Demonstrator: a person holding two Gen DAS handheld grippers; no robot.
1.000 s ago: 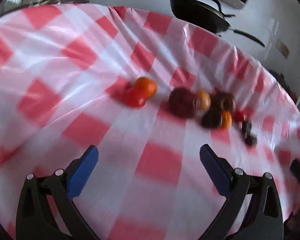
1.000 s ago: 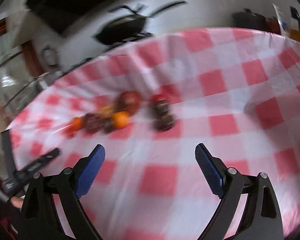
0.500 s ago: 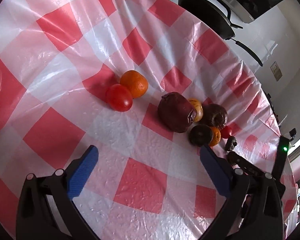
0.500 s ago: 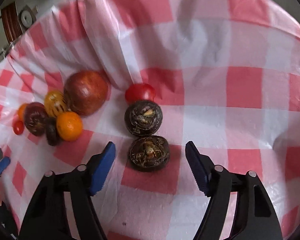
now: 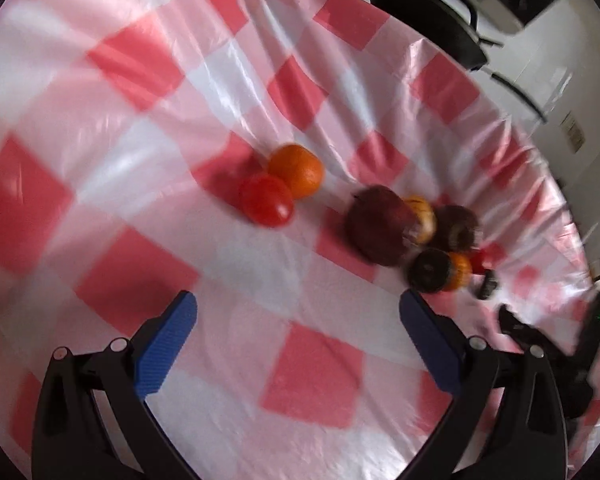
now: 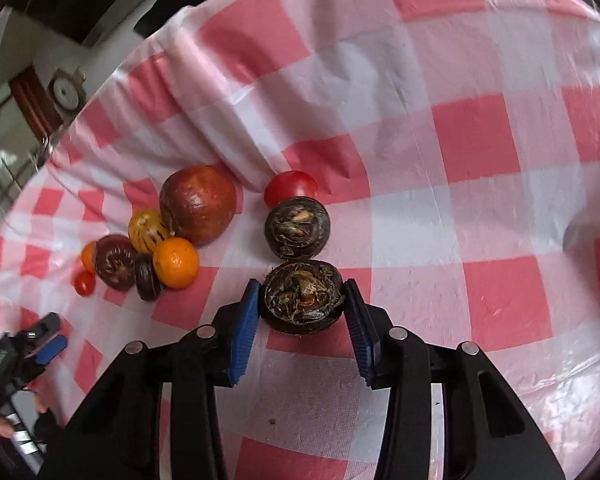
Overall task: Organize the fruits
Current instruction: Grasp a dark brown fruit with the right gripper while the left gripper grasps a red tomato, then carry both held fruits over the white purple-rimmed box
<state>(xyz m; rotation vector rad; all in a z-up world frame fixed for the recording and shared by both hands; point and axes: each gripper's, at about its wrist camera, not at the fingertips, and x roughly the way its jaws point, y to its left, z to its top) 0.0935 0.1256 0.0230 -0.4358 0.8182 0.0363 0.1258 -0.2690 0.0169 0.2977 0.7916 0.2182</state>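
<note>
In the right wrist view my right gripper (image 6: 302, 300) is closing, and its blue pads touch both sides of a dark round fruit (image 6: 302, 286) lying on the checked cloth. A second dark fruit (image 6: 297, 227) and a red tomato (image 6: 291, 188) sit just beyond it. To the left lies a cluster: a big red fruit (image 6: 198, 204), a striped yellow one (image 6: 147, 230), an orange (image 6: 176, 263) and smaller dark pieces. My left gripper (image 5: 296, 312) hangs open over bare cloth, short of an orange (image 5: 296, 170) and a tomato (image 5: 266, 199).
A red-and-white checked tablecloth (image 5: 140, 160) covers the round table and drops off at the far rim. A black pan (image 5: 428, 20) stands on the counter behind. The other gripper's tip (image 6: 48, 344) shows at the lower left of the right wrist view.
My right gripper has dropped toward the nearest dark fruit and its jaws have come in from wide open onto its sides. The left gripper has drifted a little and stays open.
</note>
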